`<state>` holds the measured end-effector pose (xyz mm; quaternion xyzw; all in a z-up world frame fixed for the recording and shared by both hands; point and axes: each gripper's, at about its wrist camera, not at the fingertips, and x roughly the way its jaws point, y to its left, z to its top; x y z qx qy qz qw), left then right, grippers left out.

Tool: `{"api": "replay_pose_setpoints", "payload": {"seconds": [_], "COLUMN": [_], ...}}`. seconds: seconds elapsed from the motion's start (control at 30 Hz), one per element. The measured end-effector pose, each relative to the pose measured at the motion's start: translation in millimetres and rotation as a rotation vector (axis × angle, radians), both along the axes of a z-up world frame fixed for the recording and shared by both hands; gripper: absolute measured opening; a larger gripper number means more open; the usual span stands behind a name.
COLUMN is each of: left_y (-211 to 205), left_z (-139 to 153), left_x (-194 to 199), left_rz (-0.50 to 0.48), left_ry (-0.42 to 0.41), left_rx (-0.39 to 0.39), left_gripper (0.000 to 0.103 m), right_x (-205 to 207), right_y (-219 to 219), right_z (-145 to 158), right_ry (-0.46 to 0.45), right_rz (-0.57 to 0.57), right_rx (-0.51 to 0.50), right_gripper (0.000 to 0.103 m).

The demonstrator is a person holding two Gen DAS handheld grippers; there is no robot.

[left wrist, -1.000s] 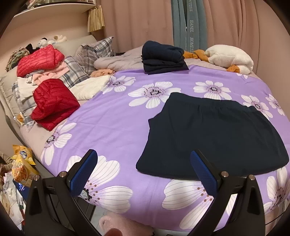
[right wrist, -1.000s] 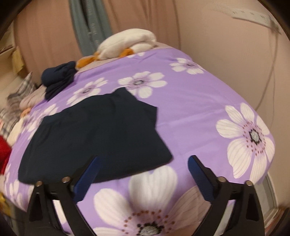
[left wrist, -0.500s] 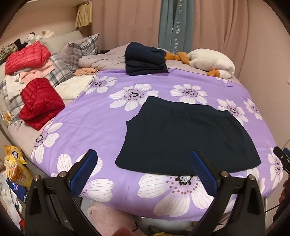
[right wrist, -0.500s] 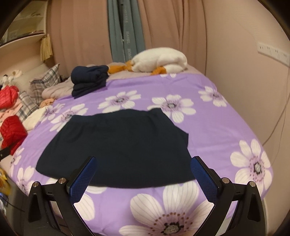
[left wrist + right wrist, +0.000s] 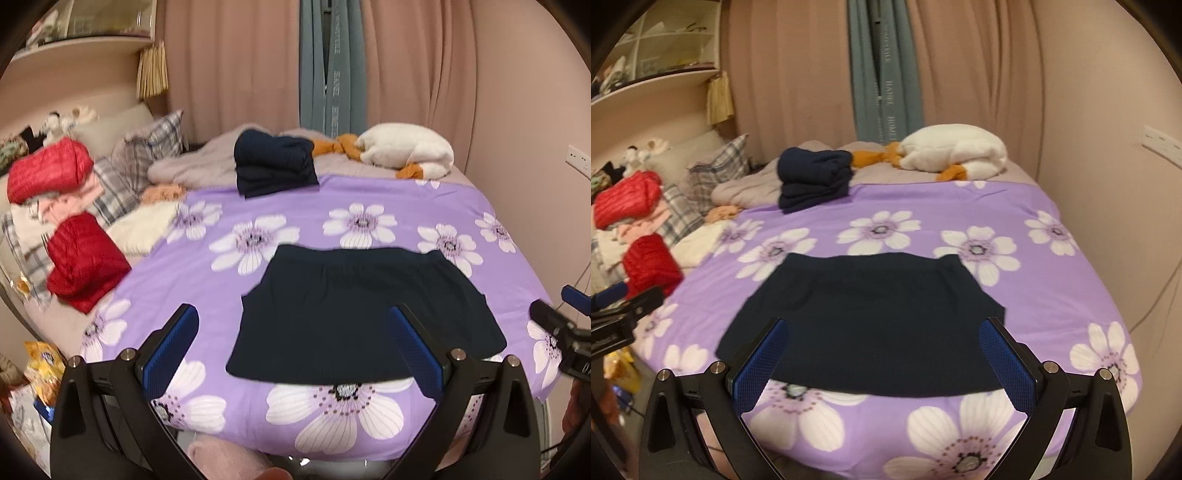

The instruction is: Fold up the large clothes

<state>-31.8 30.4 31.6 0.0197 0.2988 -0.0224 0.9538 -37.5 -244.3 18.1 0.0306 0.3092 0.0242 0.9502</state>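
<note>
A dark navy garment (image 5: 354, 314) lies folded flat on the purple flowered bedspread (image 5: 258, 280), near the bed's front edge. It also shows in the right wrist view (image 5: 871, 314). My left gripper (image 5: 295, 343) is open and empty, held off the front edge of the bed, short of the garment. My right gripper (image 5: 882, 354) is open and empty, also back from the garment's near edge. The right gripper shows at the right edge of the left wrist view (image 5: 565, 332); the left gripper shows at the left edge of the right wrist view (image 5: 624, 310).
A stack of folded navy clothes (image 5: 275, 166) sits at the back of the bed beside a white and orange plush (image 5: 406, 151). Red jackets (image 5: 85, 266) and plaid pillows (image 5: 147, 155) pile at the left. Snack bags (image 5: 40, 369) lie on the floor at the left.
Both grippers have pulled back and risen away from the bed, so more of the room shows. The garment lies unmoved. Both stay open.
</note>
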Motion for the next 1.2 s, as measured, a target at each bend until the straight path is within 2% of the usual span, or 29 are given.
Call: {"api": "replay_pose_setpoints", "payload": {"seconds": [0.3,1.2], "left_y": [-10.7,-22.1], "left_z": [19.9,13.1], "left_x": [2.6,3.5], "left_rz": [-0.002,-0.021], "left_ry": [0.008,0.037], "left_rx": [0.005,0.040], "left_gripper": [0.103,0.103], "right_x": [-1.1,-6.7], "right_y": [16.3,21.3], "right_z": [16.8,18.2], "right_ry": [0.018,0.010], "right_rz": [0.064,0.065], "right_rx": [-0.013,-0.016], "right_gripper": [0.102,0.102]}}
